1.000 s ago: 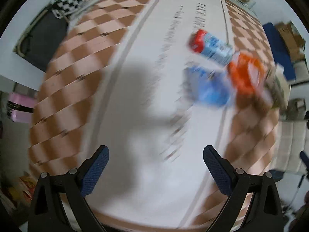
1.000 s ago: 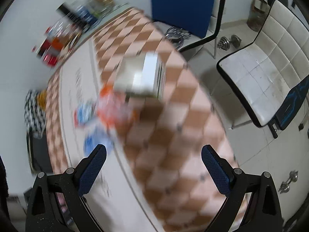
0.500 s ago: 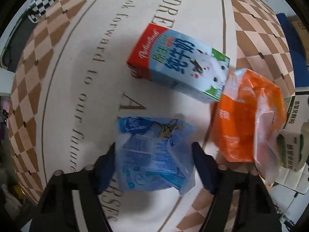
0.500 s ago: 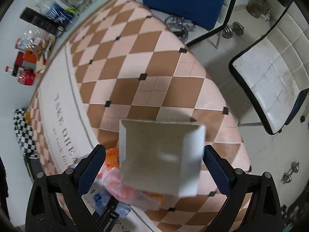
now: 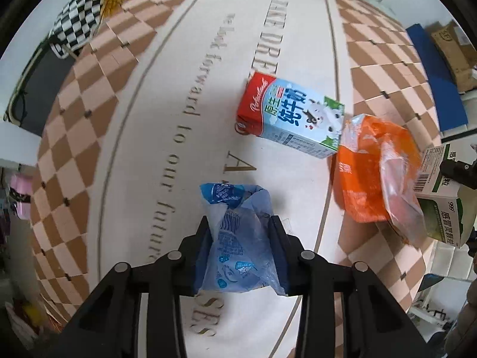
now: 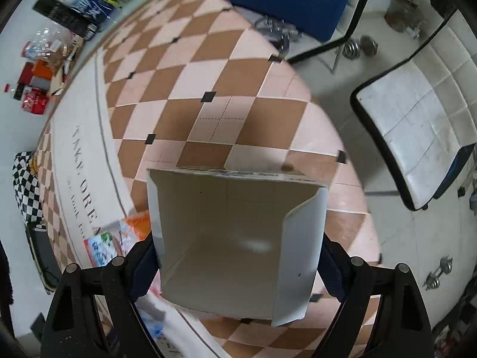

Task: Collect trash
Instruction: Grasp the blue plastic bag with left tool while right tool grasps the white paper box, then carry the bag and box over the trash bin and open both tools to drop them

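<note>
Our left gripper (image 5: 241,240) pinches the crumpled blue wrapper (image 5: 238,238) near us on the table (image 5: 184,59); the milk carton (image 5: 290,122) lies farther off, touching the orange bag (image 5: 366,176) at right. Our right gripper (image 6: 238,253) clamps the open cardboard box (image 6: 235,232), its mouth facing us.

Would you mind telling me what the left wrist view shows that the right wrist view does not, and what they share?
Only the left wrist view shows the left tool shut on the blue wrapper, and the printed green face of the open box.

Only the right wrist view shows the right tool gripping that open box with its bare inside, plus the white chair and the dumbbells.

Both show the milk carton, the orange bag and the checkered tablecloth.
</note>
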Demonstrator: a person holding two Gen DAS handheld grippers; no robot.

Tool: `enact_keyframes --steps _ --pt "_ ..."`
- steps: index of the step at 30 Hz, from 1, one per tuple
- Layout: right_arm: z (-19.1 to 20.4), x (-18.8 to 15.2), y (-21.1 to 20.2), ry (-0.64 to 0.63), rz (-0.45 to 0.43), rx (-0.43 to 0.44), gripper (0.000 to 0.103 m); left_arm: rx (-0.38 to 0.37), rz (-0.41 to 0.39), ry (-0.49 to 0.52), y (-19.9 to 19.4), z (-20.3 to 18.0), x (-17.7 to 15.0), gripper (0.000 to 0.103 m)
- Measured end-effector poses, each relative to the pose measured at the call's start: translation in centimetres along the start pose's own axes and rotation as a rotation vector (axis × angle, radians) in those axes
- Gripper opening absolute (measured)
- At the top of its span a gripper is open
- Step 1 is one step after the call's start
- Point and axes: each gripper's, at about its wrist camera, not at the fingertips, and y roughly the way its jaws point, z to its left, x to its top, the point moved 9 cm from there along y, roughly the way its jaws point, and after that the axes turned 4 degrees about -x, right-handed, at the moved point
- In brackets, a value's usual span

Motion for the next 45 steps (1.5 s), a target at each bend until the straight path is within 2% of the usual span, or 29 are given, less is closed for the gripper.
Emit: enact_keyframes --steps 6,12,15,18,22,28,33,37,41,45 --pt "-1.0 -4.6 -4.9 -0.108 -0.124 -0.017 0.091 -0.004 -0.094 0.071 -5.7 1.7 -2.7 0.034" --pt "-1.7 -12.6 -9.6 -0.185 -0.212 -0.016 0.091 -0.042 -0.169 0.121 -9.8 2.9 -7.3 0.034" --pt "-2.0 -17.4 -11.4 -0.204 -0.24 -0.004 0.091 -0.063 -0.196 0.136 -11.3 3.6 -8.8 0.034" --pt "-2.1 -23.2 -12.9 -0.209 -0.255 0.029 0.091 -0.086 -0.22 0.15 -13.4 4.9 -11.8 0.034" --pt "-2.7 -31.0 -14.6 -0.21 -0.274 0.059 0.091 -0.101 -0.245 0.183 -16.0 7.6 -16.4 0.034" --pt "-4.7 -43.4 -15.7 -0.199 -0.27 0.097 0.091 -0.119 -0.24 0.246 -17.4 11.5 -23.6 0.034" --pt "-7.2 -52.8 -12.9 -0.186 -0.172 0.114 0.091 -0.154 -0.151 0.257 -15.5 14.1 -29.9 0.034" --pt "-9.9 -58.7 -8.0 -0.15 -0.051 0.133 0.091 -0.176 -0.051 0.247 -11.9 15.6 -34.5 0.034" --pt "-12.4 -62.2 -0.8 -0.089 0.088 0.131 0.091 -0.172 0.077 0.217 -5.2 17.2 -38.5 0.034" --pt "-14.4 -64.1 7.4 -0.043 0.168 0.117 0.091 -0.167 0.161 0.196 2.0 17.8 -40.8 0.034"
